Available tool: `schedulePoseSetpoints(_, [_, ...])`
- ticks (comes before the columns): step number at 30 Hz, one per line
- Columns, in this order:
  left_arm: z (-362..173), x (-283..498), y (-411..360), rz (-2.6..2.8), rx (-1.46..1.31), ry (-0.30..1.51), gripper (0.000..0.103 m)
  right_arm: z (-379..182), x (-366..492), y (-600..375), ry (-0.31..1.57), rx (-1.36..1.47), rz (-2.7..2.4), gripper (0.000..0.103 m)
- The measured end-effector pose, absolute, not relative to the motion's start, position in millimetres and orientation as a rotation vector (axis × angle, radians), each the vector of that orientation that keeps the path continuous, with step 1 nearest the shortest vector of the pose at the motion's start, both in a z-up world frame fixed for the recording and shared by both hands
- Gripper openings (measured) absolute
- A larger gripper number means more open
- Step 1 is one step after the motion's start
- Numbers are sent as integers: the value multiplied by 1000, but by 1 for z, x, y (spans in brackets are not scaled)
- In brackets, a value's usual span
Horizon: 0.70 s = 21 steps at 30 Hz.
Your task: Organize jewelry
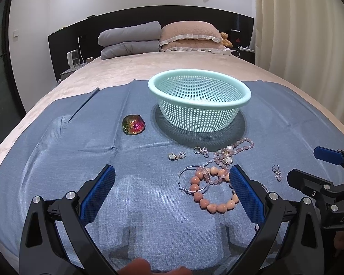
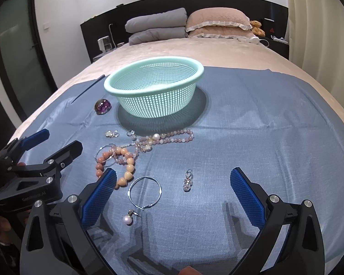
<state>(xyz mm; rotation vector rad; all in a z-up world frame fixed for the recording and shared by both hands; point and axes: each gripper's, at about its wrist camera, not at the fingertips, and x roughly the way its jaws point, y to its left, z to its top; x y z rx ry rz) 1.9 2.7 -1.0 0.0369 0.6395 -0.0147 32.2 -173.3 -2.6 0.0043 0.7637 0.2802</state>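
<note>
The left gripper (image 1: 172, 183) was held low over the blue cloth (image 1: 57, 149), its jaws spread wide with nothing between them. The right gripper (image 2: 173, 184) was in the same condition: jaws wide apart, empty, just above the cloth. In the right wrist view the left gripper appeared at the left edge; in the left wrist view the right gripper appeared at the right edge.

The mint-green mesh basket (image 1: 245, 96) stood upright on the cloth, beyond the jewelry, and no jewelry was visible inside it. An iridescent glass ornament (image 1: 133, 124) lay on the cloth to the left of the basket, apart from it.

The jewelry was loose on the cloth between the basket and the grippers:
- A peach bead bracelet (image 1: 206, 204) lay just beside the left gripper's right finger (image 1: 246, 194), overlapped by a silver hoop (image 1: 185, 182).
- A pink bead necklace (image 1: 240, 145) with a pearl ran from the bracelet toward the basket.
- Two small clasp earrings (image 1: 177, 155) (image 1: 200, 150) lay near the basket's shadow.
- A crystal drop earring (image 2: 188, 181) lay between the right gripper's fingers.
- A second silver hoop (image 2: 145, 191) lay near the right gripper's left finger (image 2: 98, 199), with a pearl earring (image 2: 129, 218) just beside it.

A fingertip (image 1: 135, 267) showed at the lower frame edge.
</note>
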Motion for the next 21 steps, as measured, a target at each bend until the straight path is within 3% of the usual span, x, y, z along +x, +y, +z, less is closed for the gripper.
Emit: schedulePoseSetpoints(21, [-10,18,-1,-19,53,709,98,-7,50,-173,818,11,271,95])
